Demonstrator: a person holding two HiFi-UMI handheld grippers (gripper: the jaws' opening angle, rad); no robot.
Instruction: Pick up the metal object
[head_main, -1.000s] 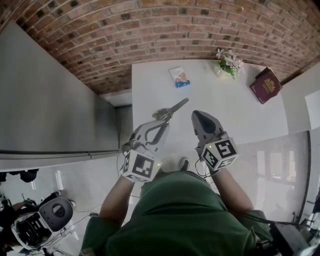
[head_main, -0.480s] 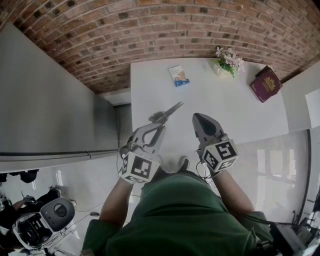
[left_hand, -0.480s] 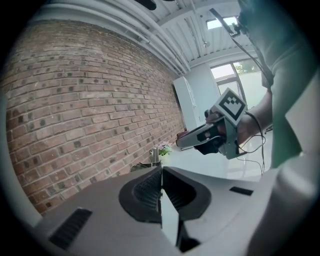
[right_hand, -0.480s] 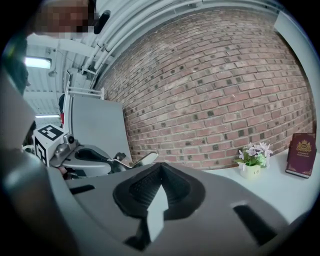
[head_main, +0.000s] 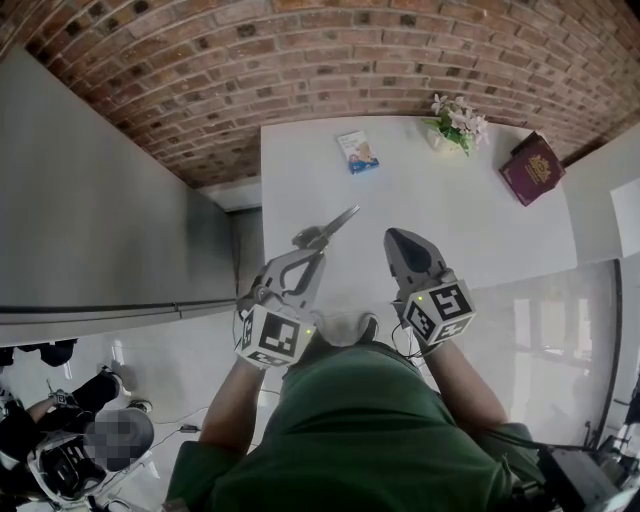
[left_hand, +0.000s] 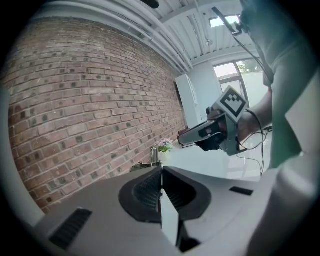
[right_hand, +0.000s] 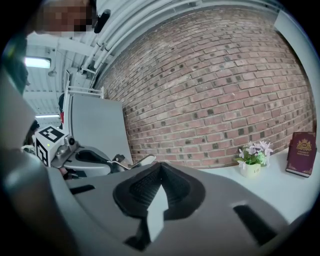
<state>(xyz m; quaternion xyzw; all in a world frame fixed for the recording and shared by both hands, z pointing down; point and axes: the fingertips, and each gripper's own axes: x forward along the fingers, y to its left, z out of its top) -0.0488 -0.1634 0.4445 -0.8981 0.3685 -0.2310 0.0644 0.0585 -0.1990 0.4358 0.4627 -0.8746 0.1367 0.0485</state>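
The metal object (head_main: 330, 226), a pair of scissors-like steel blades with dark handles, hangs over the near left part of the white table (head_main: 470, 220). My left gripper (head_main: 311, 254) is shut on its handle end, and the blades point away toward the wall. In the left gripper view the pads meet at the left gripper (left_hand: 161, 171), with a sliver of metal (left_hand: 155, 156) beyond the tips. The right gripper view shows the metal object (right_hand: 138, 162) sticking out of that gripper. My right gripper (head_main: 397, 236) is shut and empty beside it, with the pads together at the right gripper (right_hand: 160, 165).
At the table's far side lie a small blue-and-white card (head_main: 358, 152), a little pot of flowers (head_main: 455, 124) and a maroon book (head_main: 532, 170). A brick wall (head_main: 330, 50) stands behind. A grey cabinet (head_main: 100, 220) is at the left.
My left gripper has sunk a little and drawn back toward the person, taking the metal object with it. The right gripper has stayed in place.
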